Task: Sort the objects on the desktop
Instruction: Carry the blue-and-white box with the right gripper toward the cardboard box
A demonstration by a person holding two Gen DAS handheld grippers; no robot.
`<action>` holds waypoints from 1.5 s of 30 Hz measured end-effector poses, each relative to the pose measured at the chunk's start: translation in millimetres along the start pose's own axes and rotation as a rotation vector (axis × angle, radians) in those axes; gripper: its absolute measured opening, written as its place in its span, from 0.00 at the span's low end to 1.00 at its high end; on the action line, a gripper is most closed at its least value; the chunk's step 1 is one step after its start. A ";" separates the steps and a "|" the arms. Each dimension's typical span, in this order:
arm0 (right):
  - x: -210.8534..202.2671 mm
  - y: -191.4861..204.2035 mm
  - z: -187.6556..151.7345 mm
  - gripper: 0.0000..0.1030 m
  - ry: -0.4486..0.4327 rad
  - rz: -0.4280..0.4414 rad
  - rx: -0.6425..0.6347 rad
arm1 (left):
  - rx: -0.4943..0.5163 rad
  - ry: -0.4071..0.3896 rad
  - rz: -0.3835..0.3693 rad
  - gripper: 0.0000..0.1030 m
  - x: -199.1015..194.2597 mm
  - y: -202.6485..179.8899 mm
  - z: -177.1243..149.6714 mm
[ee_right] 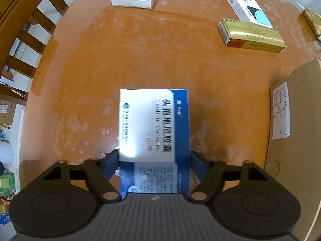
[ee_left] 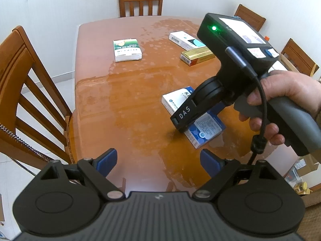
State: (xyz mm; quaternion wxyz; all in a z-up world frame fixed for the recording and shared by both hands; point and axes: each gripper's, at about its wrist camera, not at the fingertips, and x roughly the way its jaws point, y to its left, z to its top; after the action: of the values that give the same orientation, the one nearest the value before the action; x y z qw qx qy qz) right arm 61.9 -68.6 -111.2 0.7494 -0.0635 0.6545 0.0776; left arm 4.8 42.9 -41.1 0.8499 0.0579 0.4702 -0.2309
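Note:
A blue and white medicine box (ee_right: 152,120) lies flat on the orange table (ee_left: 120,100). My right gripper (ee_right: 153,154) points straight down over it, and its blue pads (ee_right: 112,160) press on the box's two long sides. In the left wrist view a hand holds that right gripper (ee_left: 186,120) down on the same box (ee_left: 206,128). My left gripper (ee_left: 158,154) hovers near the table's front edge, open, with nothing between its fingers. Farther off lie a green and white box (ee_left: 127,49), a white and teal box (ee_left: 186,39) and a gold box (ee_left: 197,55).
Wooden chairs stand at the far end (ee_left: 140,0) and at the left side (ee_left: 26,92) of the table. A brown cardboard box (ee_right: 295,120) with a white label sits just right of the held box. A small gold packet (ee_right: 312,20) lies at the far right.

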 end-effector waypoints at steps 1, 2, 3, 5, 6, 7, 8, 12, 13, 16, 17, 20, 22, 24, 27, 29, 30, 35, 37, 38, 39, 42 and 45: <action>-0.4 -0.9 -0.2 0.74 0.001 0.000 0.002 | 0.001 -0.002 0.001 0.87 -0.2 -1.3 0.2; -0.6 -1.9 -0.8 0.74 0.000 0.003 0.006 | 0.002 -0.003 0.004 0.87 -0.6 -2.7 0.4; -1.1 -2.3 -1.4 0.74 0.001 0.003 0.006 | 0.003 -0.005 0.006 0.87 -1.1 -3.9 0.7; -2.3 -3.0 -2.8 0.74 0.001 0.005 0.008 | 0.001 -0.007 0.009 0.87 -1.3 -5.8 1.2; -4.1 -3.5 -4.1 0.74 -0.002 0.009 0.007 | 0.000 -0.009 0.010 0.87 -1.3 -6.8 1.4; -7.1 -4.6 -6.3 0.74 -0.006 0.014 0.003 | 0.000 -0.010 0.012 0.87 -1.4 -7.5 1.7; -9.6 -5.4 -7.5 0.74 -0.016 0.020 -0.008 | 0.000 -0.011 0.014 0.87 -1.5 -8.1 2.0; -19.0 -2.5 -2.8 0.74 -0.039 0.030 -0.016 | 0.002 -0.016 0.020 0.87 -2.5 -12.2 2.7; -22.2 -2.3 -2.7 0.74 -0.046 0.033 -0.017 | 0.002 -0.017 0.021 0.87 -2.8 -13.4 2.7; -33.5 -2.7 -4.0 0.74 -0.071 0.045 -0.021 | 0.002 -0.020 0.023 0.87 -3.4 -16.0 3.3; -36.9 -3.4 -4.9 0.74 -0.081 0.049 -0.024 | 0.002 -0.021 0.023 0.87 -4.0 -16.6 3.5; -47.5 -6.1 -6.0 0.73 -0.110 0.063 -0.029 | 0.003 -0.023 0.025 0.87 -5.5 -18.5 4.2; -54.2 -5.3 -7.6 0.74 -0.128 0.073 -0.030 | 0.005 -0.026 0.024 0.87 -6.4 -20.5 4.7; -59.3 -14.2 -3.2 0.73 -0.147 0.086 -0.029 | 0.009 -0.028 0.024 0.87 -7.7 -23.5 5.5; -75.1 -22.1 -6.2 0.74 -0.176 0.109 -0.023 | 0.015 -0.030 0.023 0.87 -8.7 -27.6 6.7; -86.0 -27.2 -8.4 0.74 -0.194 0.126 -0.018 | 0.019 -0.030 0.022 0.87 -9.0 -30.1 7.5; -89.1 -28.9 -8.4 0.74 -0.203 0.136 -0.014 | 0.021 -0.030 0.020 0.87 -8.1 -30.8 8.7; -111.6 -37.7 -14.8 0.74 -0.242 0.179 0.002 | 0.038 -0.025 0.017 0.87 -4.7 -36.7 12.3; -117.9 -42.0 -16.2 0.74 -0.253 0.194 0.010 | 0.046 -0.023 0.015 0.87 -3.4 -39.8 13.8; -121.0 -44.4 -17.0 0.74 -0.259 0.201 0.014 | 0.051 -0.022 0.014 0.87 -2.7 -41.7 14.5; -123.8 -46.8 -18.1 0.74 -0.261 0.208 0.014 | 0.056 -0.021 0.012 0.87 -2.0 -43.9 15.2; -130.8 -55.9 -20.9 0.74 -0.271 0.229 0.028 | 0.073 -0.018 0.006 0.87 1.2 -50.9 17.7; -136.6 -66.9 -24.8 0.74 -0.281 0.245 0.044 | 0.096 -0.012 0.000 0.87 5.6 -61.0 21.3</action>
State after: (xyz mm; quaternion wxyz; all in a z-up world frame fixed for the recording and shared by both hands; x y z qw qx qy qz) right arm 33.3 -143.6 20.4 0.8197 0.0445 0.5476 0.1620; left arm -3.5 -19.8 -26.8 0.8491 0.0972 0.4532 -0.2534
